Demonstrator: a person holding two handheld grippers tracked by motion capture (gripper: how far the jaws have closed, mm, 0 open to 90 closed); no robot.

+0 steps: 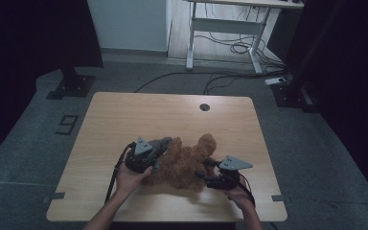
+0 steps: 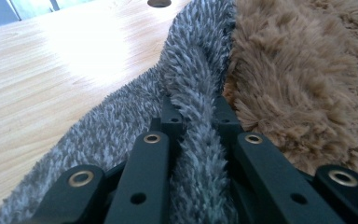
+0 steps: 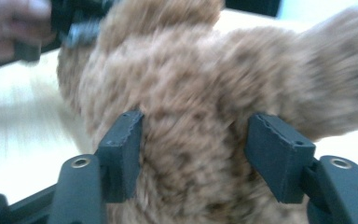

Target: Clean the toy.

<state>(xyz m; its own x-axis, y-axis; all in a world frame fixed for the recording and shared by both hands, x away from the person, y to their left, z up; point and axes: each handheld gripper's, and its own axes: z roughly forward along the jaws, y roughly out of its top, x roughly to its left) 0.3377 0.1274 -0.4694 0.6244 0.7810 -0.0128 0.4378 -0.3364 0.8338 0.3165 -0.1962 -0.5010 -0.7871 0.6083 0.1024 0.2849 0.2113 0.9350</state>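
Brown plush toy (image 1: 187, 160) lying on the wooden desk (image 1: 124, 120), near the front edge, between both hands. Grey plush piece (image 2: 196, 93) lying against its left side, touching the brown fur.

Left tongs (image 1: 159, 146) clenched on a ridge of the grey plush, jaws nearly together with fur pinched between. Probably held to lift or peel the grey part away from the brown body.

Right tongs (image 3: 193, 154) spread wide, 2 jaws straddling a brown limb or fold, pads just at the fur, not yet squeezing. Likely placed to steady the toy against the left pull.

Cable grommet (image 1: 204, 107) at far desk edge.
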